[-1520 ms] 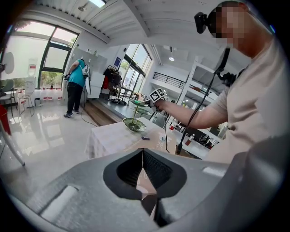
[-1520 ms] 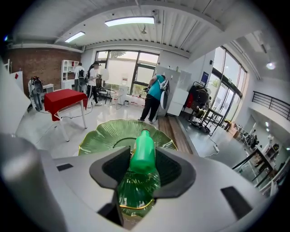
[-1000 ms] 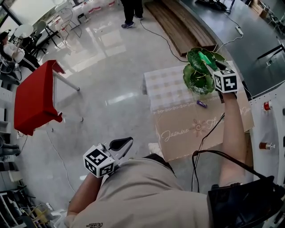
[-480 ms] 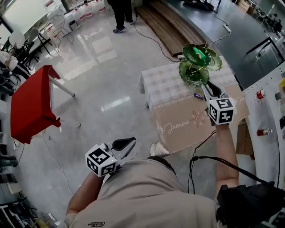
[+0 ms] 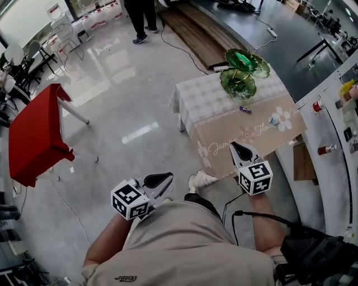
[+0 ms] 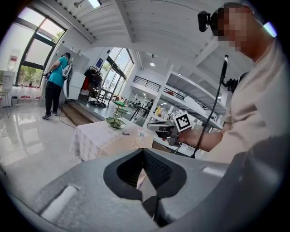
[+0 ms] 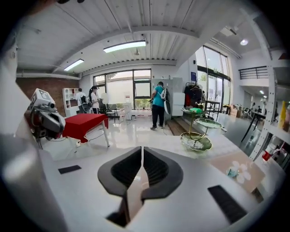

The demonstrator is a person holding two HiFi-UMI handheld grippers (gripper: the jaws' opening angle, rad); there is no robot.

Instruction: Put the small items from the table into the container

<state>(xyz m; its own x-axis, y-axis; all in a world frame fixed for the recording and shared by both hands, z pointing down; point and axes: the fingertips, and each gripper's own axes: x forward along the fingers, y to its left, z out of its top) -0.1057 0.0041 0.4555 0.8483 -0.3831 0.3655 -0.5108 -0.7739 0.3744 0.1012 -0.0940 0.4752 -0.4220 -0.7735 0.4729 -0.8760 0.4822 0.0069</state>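
Note:
A green tiered dish stands at the far end of the cloth-covered table, with a bright green item on its top tier. On the cloth lie a small purple item and a small teal item. My right gripper hangs off the table's near edge, close to my body; its jaws are closing with nothing between them. My left gripper is held over the floor to the left, shut and empty. The dish lies ahead and to the right in the right gripper view.
A red table stands on the glossy floor at the left. A person stands at the back beside wooden planks. A white rack with bottles borders the table's right side. A cable trails from my right arm.
The right gripper has pulled back from the dish's top tier, across the table, to just in front of my body, and its jaws have come together. The left gripper has shifted only slightly.

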